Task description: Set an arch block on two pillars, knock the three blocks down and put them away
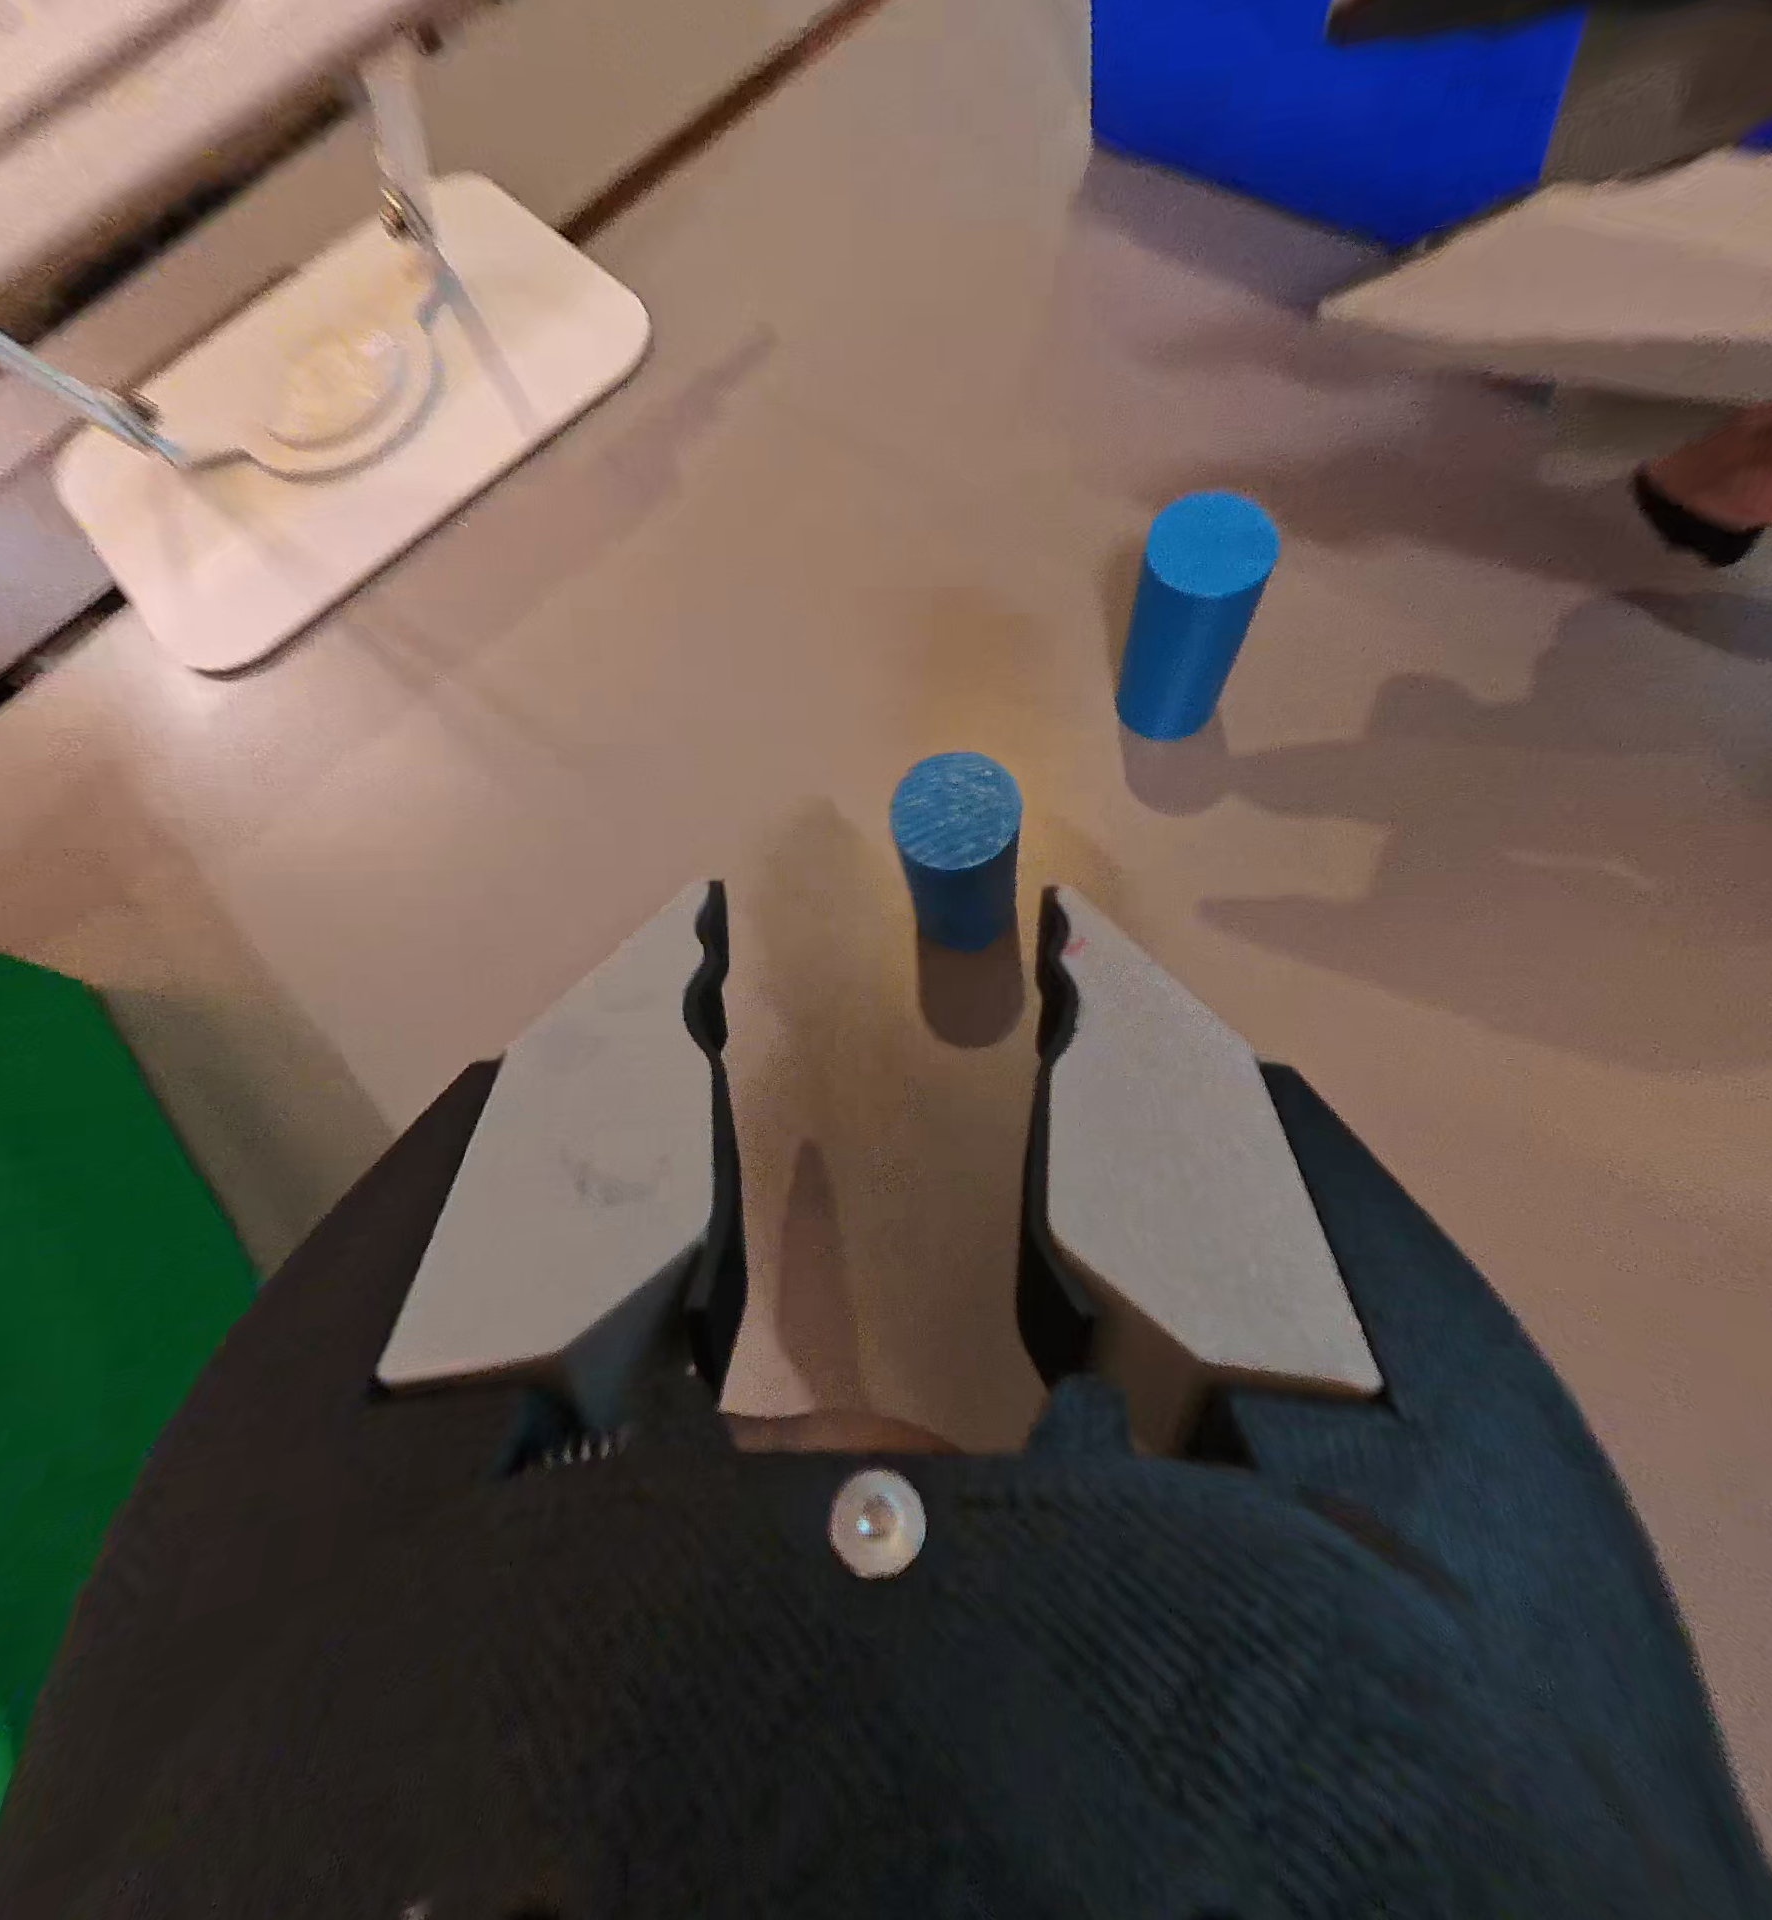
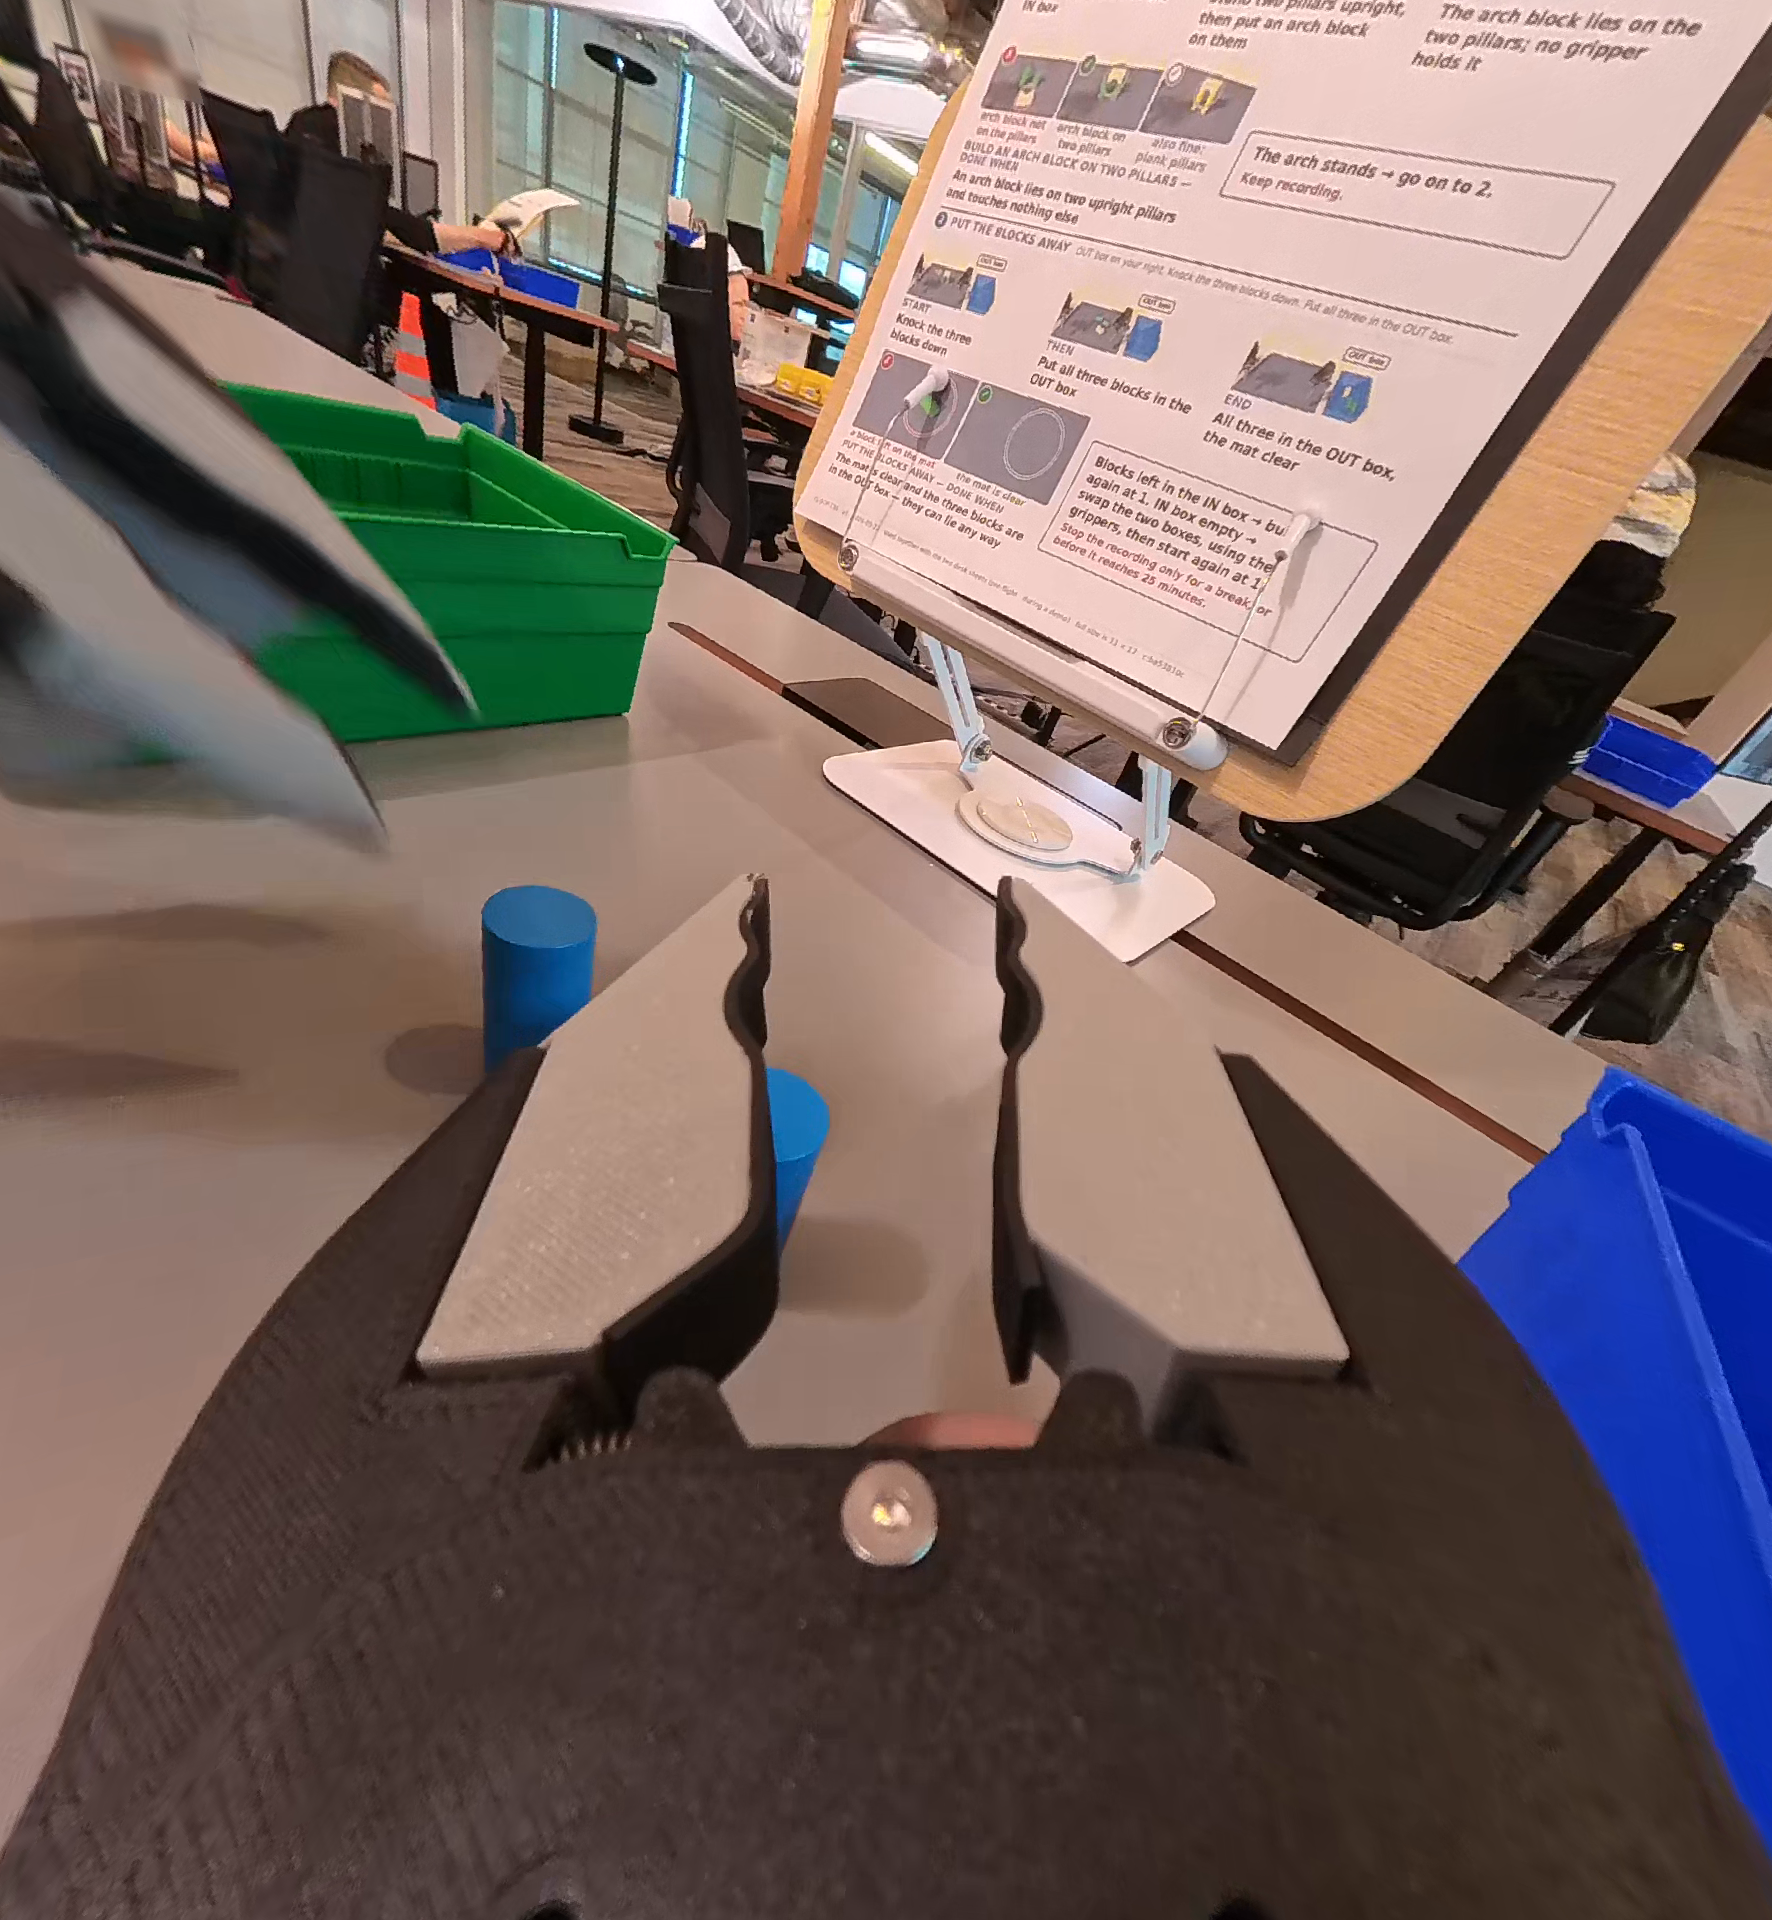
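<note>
Hovering over the grey table [image 1: 446, 935], my left gripper [image 1: 882, 935] was spread and empty, with the near blue cylinder pillar [image 1: 955, 862] upright just beyond its tips. The second blue pillar [image 1: 1199, 613] stood upright near it, not touching. My right gripper [image 2: 877, 935] was also spread and empty; one pillar [image 2: 794, 1143] showed partly behind its left finger, the other [image 2: 536, 977] to the left. No arch block was in sight in either view, likely still in the green bin [image 2: 487, 561], whose inside I couldn't see. The blue bin [image 2: 1713, 1351] sat at right for putting away. Judgement: pillars were placed; fetch the arch next, grip it at mid-span, lower it level onto both tops, then release gently so neither pillar tips. The instruction sheet [image 2: 1277, 312] on the white stand [image 2: 1017, 821] carried printed text and small pictures; no brand marks were seen on the blocks or bins
</note>
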